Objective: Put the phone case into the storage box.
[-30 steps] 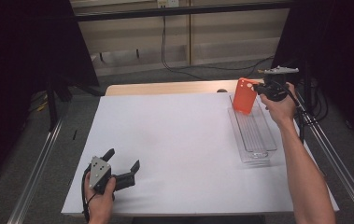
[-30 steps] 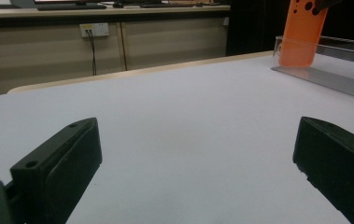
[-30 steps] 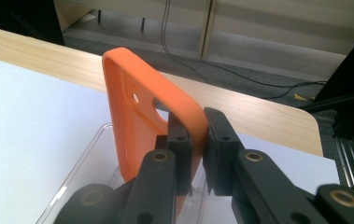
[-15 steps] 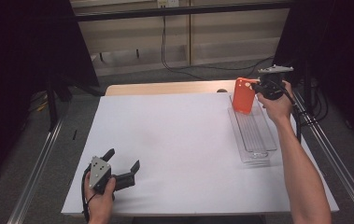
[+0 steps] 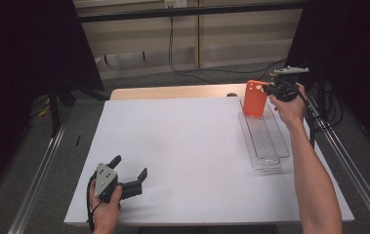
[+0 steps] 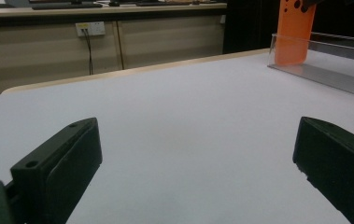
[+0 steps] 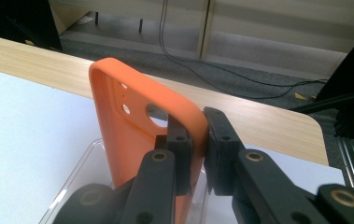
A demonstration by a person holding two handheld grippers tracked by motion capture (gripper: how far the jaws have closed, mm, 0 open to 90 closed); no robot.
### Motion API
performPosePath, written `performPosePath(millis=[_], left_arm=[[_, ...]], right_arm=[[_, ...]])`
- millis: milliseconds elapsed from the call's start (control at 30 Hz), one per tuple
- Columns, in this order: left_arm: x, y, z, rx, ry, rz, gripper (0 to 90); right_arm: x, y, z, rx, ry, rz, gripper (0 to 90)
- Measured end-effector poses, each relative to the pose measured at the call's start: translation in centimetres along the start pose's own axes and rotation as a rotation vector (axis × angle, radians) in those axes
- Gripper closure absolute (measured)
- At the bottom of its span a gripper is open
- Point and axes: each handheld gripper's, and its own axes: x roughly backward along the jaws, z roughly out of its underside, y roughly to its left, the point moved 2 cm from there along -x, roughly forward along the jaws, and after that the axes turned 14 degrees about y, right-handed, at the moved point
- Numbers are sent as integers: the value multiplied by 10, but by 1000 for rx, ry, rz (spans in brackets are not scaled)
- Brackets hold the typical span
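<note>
White table (image 5: 182,146), unmarked orange case (image 5: 255,99)

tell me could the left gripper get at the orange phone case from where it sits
Probably not without a long reach: the left gripper rests open at the near left corner, while the orange phone case stands far right, clamped by the right gripper.

Light fell even & bright from overhead on the white table (image 5: 187,141); black curtains (image 5: 21,73) at both sides stayed v. dark. Shadows soft, no glare. Jaws in both gripper views looked slightly out of focus.
</note>
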Motion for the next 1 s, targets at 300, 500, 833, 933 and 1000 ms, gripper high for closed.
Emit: performPosePath(millis=[300,500,833,933,1000], left_arm=[[0,-1,0,-3,3,3,13],[1,0,1,-1,3,1,12],[0,1,0,-2,6,6,12],[1,0,0,-8,4,8,12],[1,0,0,-7,2,12,11]], right_arm=[[-4,2,-5,-24,6,-2,805],[-7,4,-7,-34,-9,-11,799],[-12,0,-8,-67,-14,-19,785],[-13,-1,-8,-83,-10,-15,778],[-15,-2,-8,-93,-7,-5,776]])
